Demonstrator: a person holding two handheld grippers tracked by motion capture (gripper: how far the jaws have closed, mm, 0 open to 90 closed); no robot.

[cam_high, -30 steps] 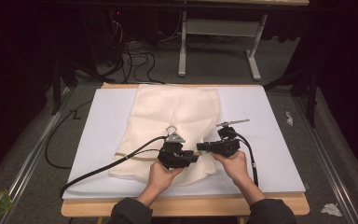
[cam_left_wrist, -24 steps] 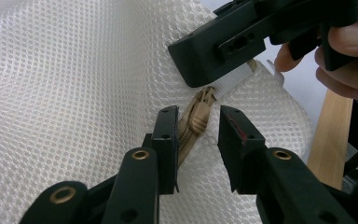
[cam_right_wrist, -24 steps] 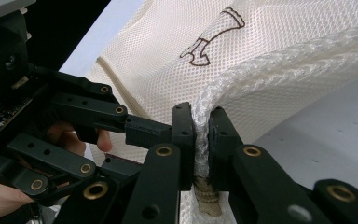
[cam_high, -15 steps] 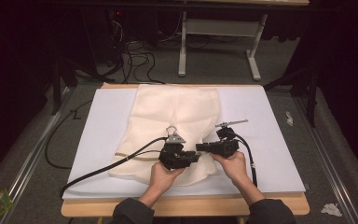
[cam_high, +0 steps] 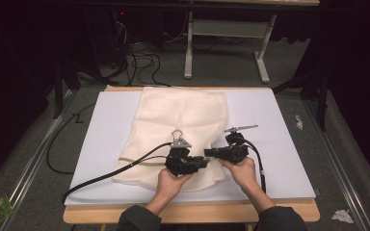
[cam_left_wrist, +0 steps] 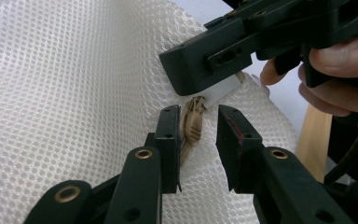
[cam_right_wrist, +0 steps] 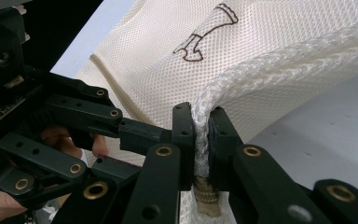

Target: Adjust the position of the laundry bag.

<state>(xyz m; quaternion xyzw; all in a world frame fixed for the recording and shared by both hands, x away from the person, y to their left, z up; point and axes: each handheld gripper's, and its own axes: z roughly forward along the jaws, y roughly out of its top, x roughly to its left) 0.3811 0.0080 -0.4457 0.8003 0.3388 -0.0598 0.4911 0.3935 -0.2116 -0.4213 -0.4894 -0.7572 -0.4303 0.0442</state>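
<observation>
Right gripper [cam_right_wrist: 201, 135] clamps the mesh bag's [cam_high: 183, 115] cord [cam_right_wrist: 203, 126]; left gripper [cam_left_wrist: 198, 140], jaws part-open and just widening, should centre on the zip pull [cam_left_wrist: 192, 126] beside that clamp before squeezing.

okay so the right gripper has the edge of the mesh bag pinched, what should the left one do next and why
Probably close the left gripper on the tan zipper pull. The pull sits between its jaws, which have just been moving, with a gap on one side, while the right gripper clamps the mesh bag edge taut beside it.

My L tongs [cam_high: 200, 162] + R tongs [cam_high: 211, 153] tip to tip near counter's front edge, hands behind them. L jaws apart, just been opening. R jaws clamped tight. Forearms enter from bottom.
</observation>
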